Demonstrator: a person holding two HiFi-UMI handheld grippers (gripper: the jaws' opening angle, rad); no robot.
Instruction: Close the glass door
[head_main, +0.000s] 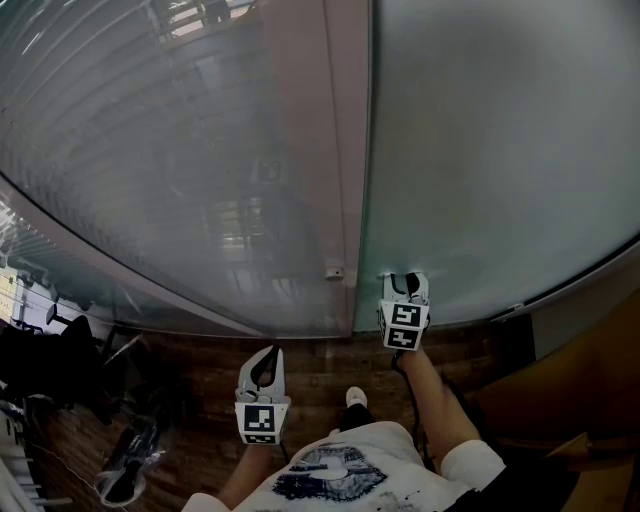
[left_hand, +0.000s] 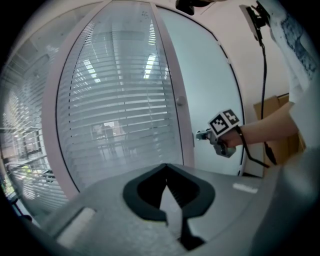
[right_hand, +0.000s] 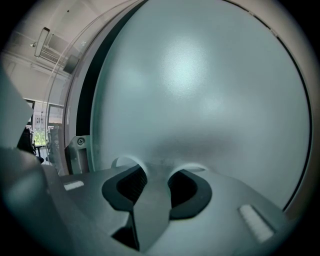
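Note:
The frosted glass door (head_main: 500, 150) fills the right half of the head view, its left edge next to the pale door frame (head_main: 340, 130). My right gripper (head_main: 405, 280) is held low against the door near that edge. In the right gripper view its jaws (right_hand: 160, 167) stand apart with only frosted glass (right_hand: 200, 85) showing between the tips, and a dark slit (right_hand: 85, 100) runs beside the frame. My left gripper (head_main: 270, 352) hangs lower and apart from the door, jaws together. The left gripper view shows my right gripper (left_hand: 202, 135) at the door's edge.
A fixed glass panel with blinds (head_main: 170, 150) stands left of the frame, a small latch piece (head_main: 334, 270) on the frame. Dark wood floor (head_main: 320, 365) lies below. Office chairs (head_main: 60, 360) are at the left, a cardboard box (head_main: 590, 400) at the right.

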